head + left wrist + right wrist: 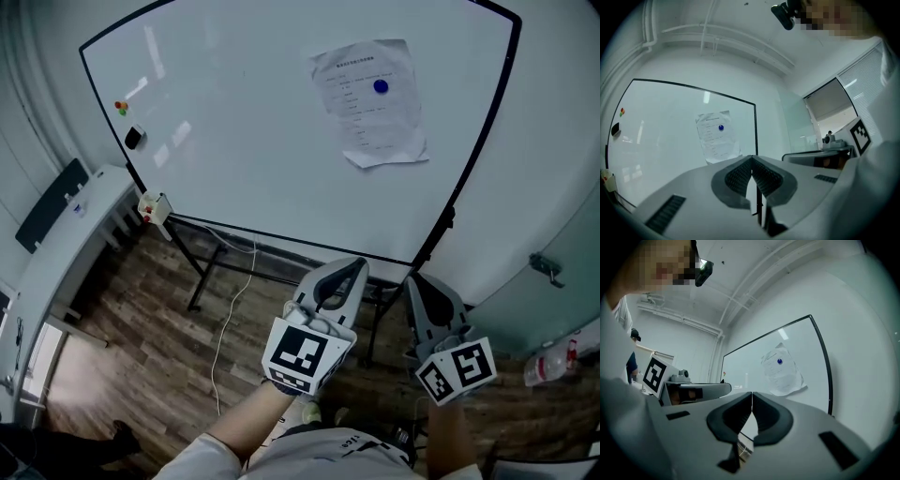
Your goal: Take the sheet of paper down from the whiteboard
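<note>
Two closed grippers under a big whiteboard

The whiteboard (262, 141) fills the top of the head view. Low in the middle, the left gripper (349, 267) and the right gripper (412, 279) are side by side, each with its jaws pressed together and nothing between them. The sheet of paper (370, 108) is on the board's upper right (its bottom edge curls), well apart from both. A small blue magnet (380, 86) sits near its top.

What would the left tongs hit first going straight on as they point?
The left tongs would probably meet the whiteboard near its right edge, beside the sheet of paper; depth unclear.
</note>
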